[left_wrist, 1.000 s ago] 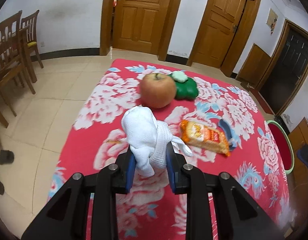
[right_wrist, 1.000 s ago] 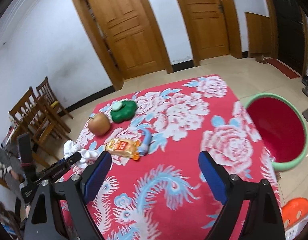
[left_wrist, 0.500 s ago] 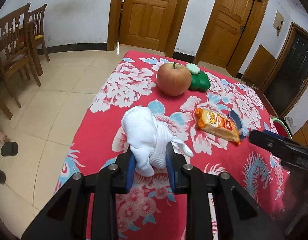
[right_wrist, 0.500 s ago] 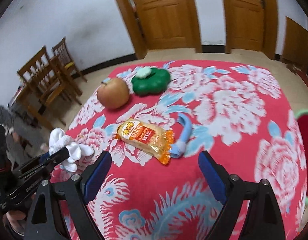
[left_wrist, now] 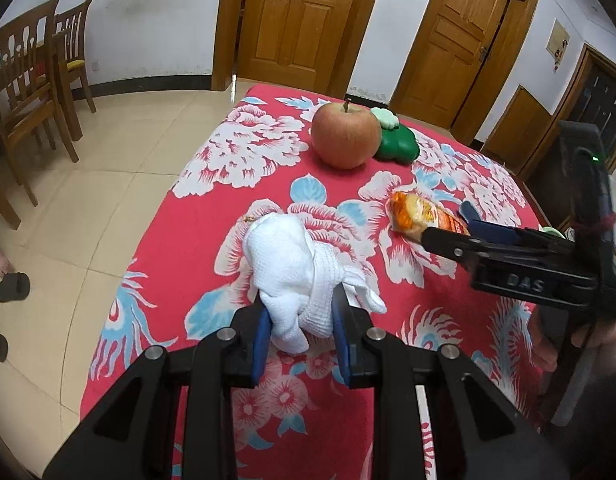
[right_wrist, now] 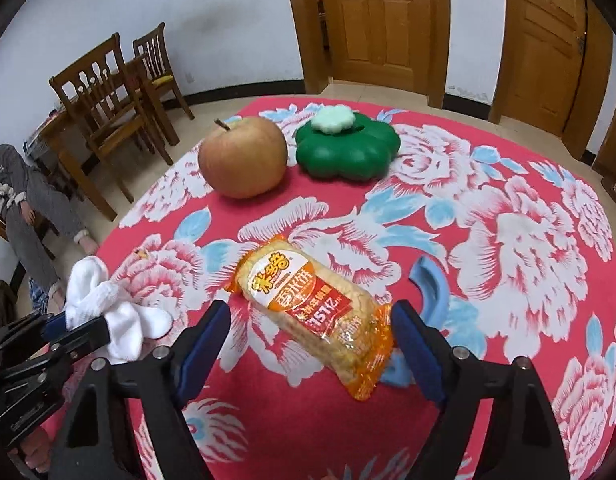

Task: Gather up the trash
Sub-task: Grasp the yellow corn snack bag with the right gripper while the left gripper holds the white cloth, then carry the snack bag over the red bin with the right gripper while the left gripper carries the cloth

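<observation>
Two claws are yours. Your left claw point(left_wrist: 302, 334) grips a white cloth point(left_wrist: 294, 268). Your right claw point(right_wrist: 308, 344), closing, straddles the snack packet point(right_wrist: 308, 304) untouched.

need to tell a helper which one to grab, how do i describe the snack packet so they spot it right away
On the red floral tablecloth, look nearer than the apple and green lobed container. The snack packet is the flat orange-and-yellow wrapper beside a curved blue piece, the only printed thing there.

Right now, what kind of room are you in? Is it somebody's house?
Probably a room in someone's home, maybe a dining room. There is a table with a red flowered tablecloth, wooden dining chairs by the wall, panelled wooden doors and a tiled floor. An apple sits on the table.
</observation>
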`<action>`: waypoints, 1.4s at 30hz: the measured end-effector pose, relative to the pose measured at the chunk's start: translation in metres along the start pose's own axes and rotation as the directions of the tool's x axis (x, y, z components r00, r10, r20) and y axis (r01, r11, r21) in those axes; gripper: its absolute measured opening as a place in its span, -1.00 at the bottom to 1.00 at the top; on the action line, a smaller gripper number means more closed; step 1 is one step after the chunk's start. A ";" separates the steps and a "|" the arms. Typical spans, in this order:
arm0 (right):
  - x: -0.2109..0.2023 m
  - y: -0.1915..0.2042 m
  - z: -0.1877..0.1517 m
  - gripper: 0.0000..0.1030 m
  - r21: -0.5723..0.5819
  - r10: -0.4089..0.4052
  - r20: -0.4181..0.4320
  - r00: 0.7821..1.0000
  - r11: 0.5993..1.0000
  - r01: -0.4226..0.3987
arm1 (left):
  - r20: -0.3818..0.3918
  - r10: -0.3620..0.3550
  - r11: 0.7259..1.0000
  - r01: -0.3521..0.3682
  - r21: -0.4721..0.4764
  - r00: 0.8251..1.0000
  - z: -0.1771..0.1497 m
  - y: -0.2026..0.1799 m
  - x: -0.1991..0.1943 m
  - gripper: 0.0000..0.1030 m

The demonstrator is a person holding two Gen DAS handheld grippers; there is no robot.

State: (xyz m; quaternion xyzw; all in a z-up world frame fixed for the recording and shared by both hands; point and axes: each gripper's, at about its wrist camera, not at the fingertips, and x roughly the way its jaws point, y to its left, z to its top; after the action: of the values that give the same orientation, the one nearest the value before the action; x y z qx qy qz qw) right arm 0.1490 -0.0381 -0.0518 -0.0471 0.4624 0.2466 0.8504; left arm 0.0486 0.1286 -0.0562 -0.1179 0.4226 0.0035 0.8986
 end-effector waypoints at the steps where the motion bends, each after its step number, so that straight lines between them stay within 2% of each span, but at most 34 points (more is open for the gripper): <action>1: 0.002 -0.001 0.000 0.57 -0.001 0.002 -0.003 1.000 1.000 -0.002 | -0.001 0.000 1.000 0.000 0.001 1.000 -0.001 -0.001 0.000 -0.47; 3: 0.003 -0.001 -0.002 0.49 -0.001 0.001 -0.005 1.000 1.000 -0.001 | -0.002 -0.005 1.000 0.005 0.000 1.000 -0.001 -0.001 -0.001 -0.47; 5: 0.001 -0.003 -0.002 0.28 0.011 -0.008 0.000 1.000 1.000 0.008 | -0.001 -0.007 1.000 0.007 0.001 1.000 -0.001 -0.002 -0.001 -0.47; 6: 0.000 -0.004 -0.003 0.08 0.014 -0.012 0.002 1.000 1.000 0.012 | 0.000 -0.009 1.000 0.009 0.002 1.000 -0.002 -0.003 -0.001 -0.47; 7: 0.000 -0.004 -0.003 -0.04 0.017 -0.009 0.002 1.000 1.000 0.009 | 0.000 -0.012 1.000 0.012 0.003 1.000 -0.002 -0.004 -0.001 -0.47; 10: -0.003 -0.008 -0.004 -0.10 0.043 0.021 0.000 1.000 0.999 -0.021 | 0.000 -0.017 1.000 0.017 0.005 1.000 -0.002 -0.005 -0.003 -0.47; 19: -0.034 -0.011 -0.019 -0.15 0.104 0.067 0.052 0.996 0.992 -0.072 | 0.012 -0.028 1.000 0.028 -0.001 1.000 -0.004 -0.008 -0.011 -0.47; 28: -0.076 -0.018 -0.051 -0.15 0.163 0.090 0.081 0.993 0.981 -0.103 | 0.020 -0.049 0.999 0.049 0.018 0.999 -0.007 -0.019 -0.021 -0.47; 42: -0.124 -0.075 -0.108 -0.15 0.359 0.011 0.144 0.990 0.931 -0.062 | 0.020 -0.103 0.992 0.102 0.074 0.994 -0.008 -0.057 -0.036 -0.47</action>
State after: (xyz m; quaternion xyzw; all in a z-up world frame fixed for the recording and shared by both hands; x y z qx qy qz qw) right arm 0.0449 -0.1835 -0.0238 0.1364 0.4400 0.1757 0.8700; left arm 0.0251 0.0743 -0.0218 -0.1065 0.4051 -0.0567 0.9063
